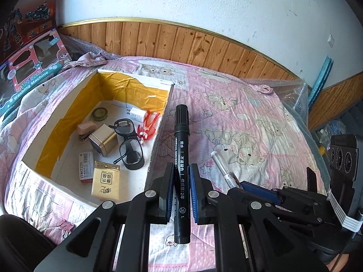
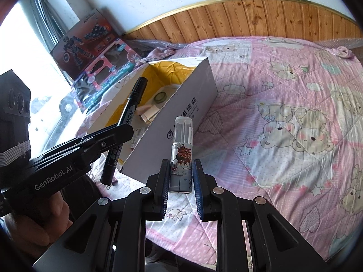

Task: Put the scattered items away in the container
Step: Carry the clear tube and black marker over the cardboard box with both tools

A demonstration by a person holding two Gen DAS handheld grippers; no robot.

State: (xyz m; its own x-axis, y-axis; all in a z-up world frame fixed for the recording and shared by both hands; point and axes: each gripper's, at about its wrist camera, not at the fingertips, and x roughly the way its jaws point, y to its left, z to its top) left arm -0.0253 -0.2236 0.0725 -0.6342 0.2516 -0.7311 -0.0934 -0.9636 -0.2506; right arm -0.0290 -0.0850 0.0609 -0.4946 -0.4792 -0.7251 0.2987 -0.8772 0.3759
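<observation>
My left gripper point(image 1: 182, 168) is shut on a black marker point(image 1: 181, 136), which stands upright between the blue pads, just right of the box's near wall. The white cardboard box point(image 1: 158, 122) with a yellow lining lies open on the bed. Glasses point(image 1: 129, 145), a gold tin point(image 1: 102, 139), a tissue pack point(image 1: 105, 182) and several small items lie inside. My right gripper point(image 2: 181, 170) is shut on a clear-capped printed tube point(image 2: 182, 145), held over the quilt beside the box point(image 2: 181, 113). The right wrist view also shows the left gripper point(image 2: 122, 133) with the marker point(image 2: 129, 108) above the box's rim.
A pink bear-print quilt point(image 1: 249, 117) covers the bed. Two toy boxes point(image 1: 29, 68) lean at the far left by the wall. Wood panelling point(image 1: 181, 43) runs behind the bed, with bubble wrap point(image 1: 292, 95) at the right edge. A pink binder clip point(image 1: 65, 224) lies on the quilt near me.
</observation>
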